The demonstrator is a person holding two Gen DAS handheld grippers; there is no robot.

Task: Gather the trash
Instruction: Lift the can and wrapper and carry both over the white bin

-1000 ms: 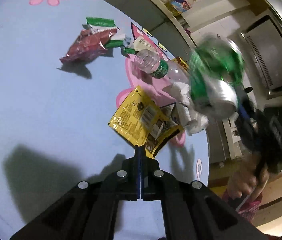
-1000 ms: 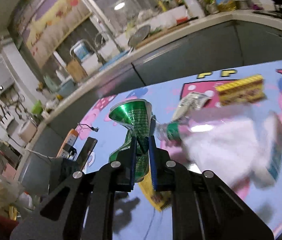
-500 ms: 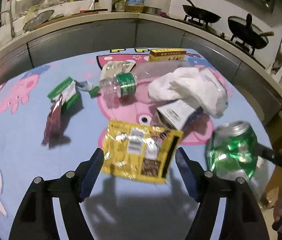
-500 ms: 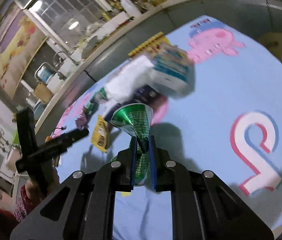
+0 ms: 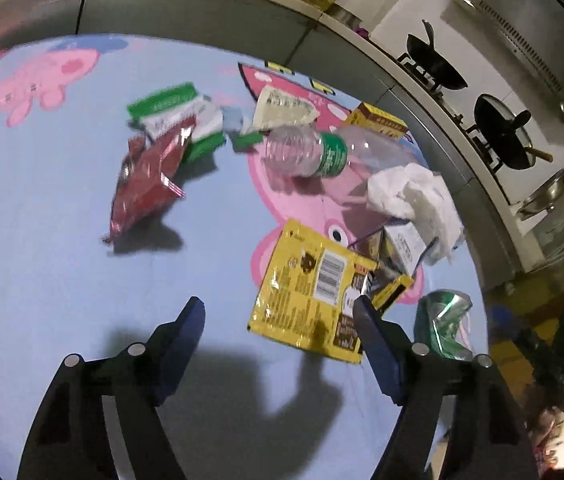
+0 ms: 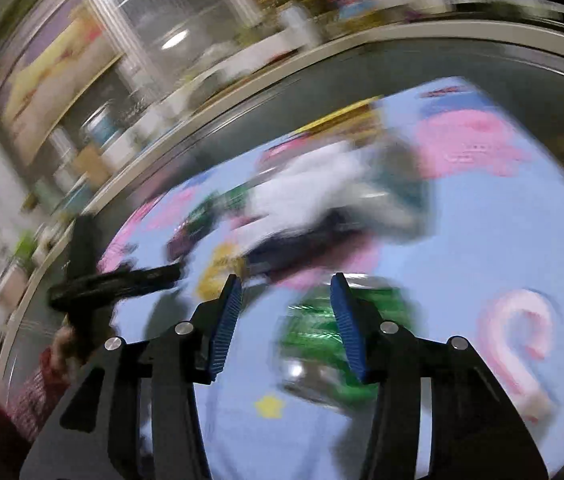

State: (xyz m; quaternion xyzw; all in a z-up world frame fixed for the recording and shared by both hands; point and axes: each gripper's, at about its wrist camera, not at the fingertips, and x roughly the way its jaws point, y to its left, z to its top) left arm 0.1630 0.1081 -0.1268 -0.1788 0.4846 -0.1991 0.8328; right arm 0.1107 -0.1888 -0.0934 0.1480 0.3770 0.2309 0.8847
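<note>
Beside the glossy yellow wrapper (image 5: 314, 288), a crumpled green can (image 5: 444, 328) is seen. Both the left claw (image 5: 277, 316) and right claw (image 6: 284, 296) are spread empty; the right view is blurred.

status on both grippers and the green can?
Left gripper open above yellow wrapper. Right gripper open, empty. Crushed green can out of the fingers, near table edge. Right view blurred.

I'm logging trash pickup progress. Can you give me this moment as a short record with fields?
left gripper: open, above the yellow wrapper
right gripper: open, holds nothing
crushed green can: on the blue mat, near its edge
other trash: clear bottle, red wrapper, white tissue
right view: heavily blurred
</note>
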